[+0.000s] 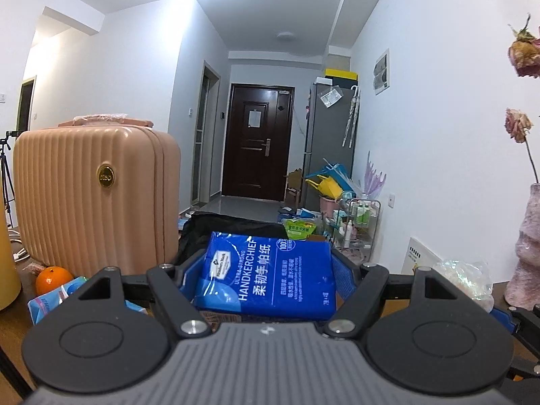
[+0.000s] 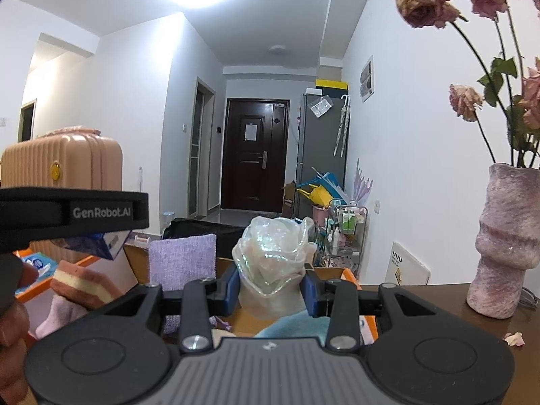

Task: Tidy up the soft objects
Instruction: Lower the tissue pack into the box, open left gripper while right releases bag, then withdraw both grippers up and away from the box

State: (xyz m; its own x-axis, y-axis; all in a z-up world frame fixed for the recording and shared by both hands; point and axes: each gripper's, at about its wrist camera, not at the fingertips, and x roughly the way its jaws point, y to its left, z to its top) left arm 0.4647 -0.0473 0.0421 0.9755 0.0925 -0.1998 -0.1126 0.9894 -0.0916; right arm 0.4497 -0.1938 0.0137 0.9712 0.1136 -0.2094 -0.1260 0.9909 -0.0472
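My left gripper is shut on a blue handkerchief tissue pack, held up between its blue pads. My right gripper is shut on a crumpled clear iridescent plastic bag, held above a cardboard box. In the right wrist view the left gripper shows at the left, with the blue pack under it. In the box lie a purple cloth, a pink and cream sponge and a light blue cloth. The plastic bag also shows in the left wrist view.
A pink suitcase stands at the left, with an orange and a tissue packet at its foot. A pink vase with dried roses stands on the wooden table at the right. A black bag lies beyond.
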